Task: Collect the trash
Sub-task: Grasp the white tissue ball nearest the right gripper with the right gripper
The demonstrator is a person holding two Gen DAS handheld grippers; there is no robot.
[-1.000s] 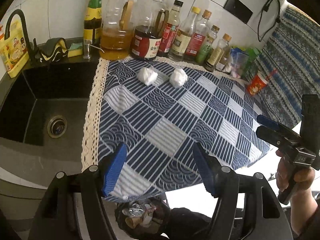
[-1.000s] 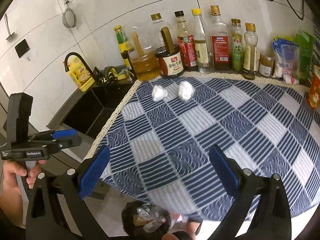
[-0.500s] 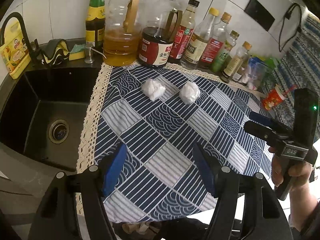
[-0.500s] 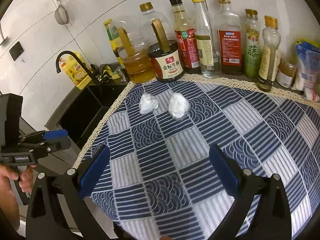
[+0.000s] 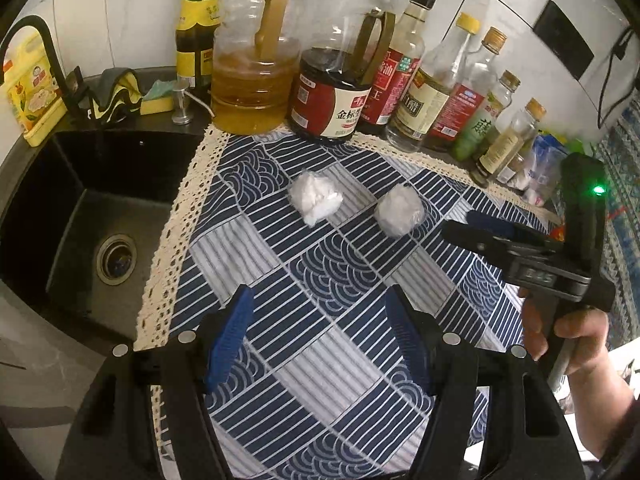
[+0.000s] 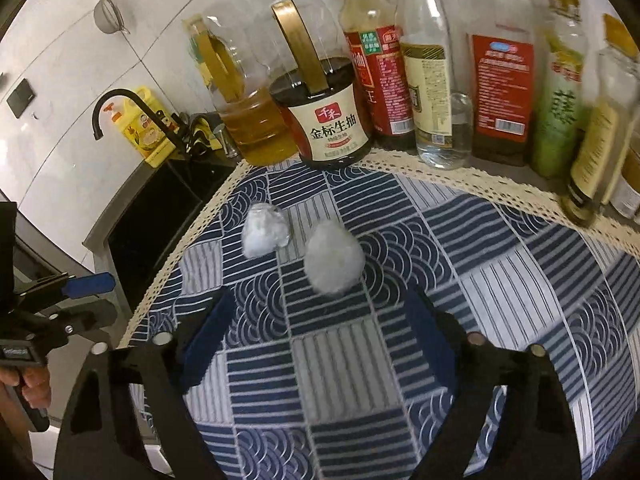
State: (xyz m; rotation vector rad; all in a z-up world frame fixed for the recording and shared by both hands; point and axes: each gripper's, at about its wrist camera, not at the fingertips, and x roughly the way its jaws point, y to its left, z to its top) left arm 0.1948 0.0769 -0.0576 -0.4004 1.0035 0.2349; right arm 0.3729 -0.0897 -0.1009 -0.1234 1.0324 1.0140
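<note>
Right wrist view: we hold our right gripper wide apart and empty above the blue patchwork tablecloth, one crumpled tissue ball just ahead between the fingers, another ahead-left. Our left gripper also gapes empty, both wads ahead of it.

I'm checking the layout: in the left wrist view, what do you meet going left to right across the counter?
Yellow soap bottle → sink → left paper wad → right paper wad → right claw.
</note>
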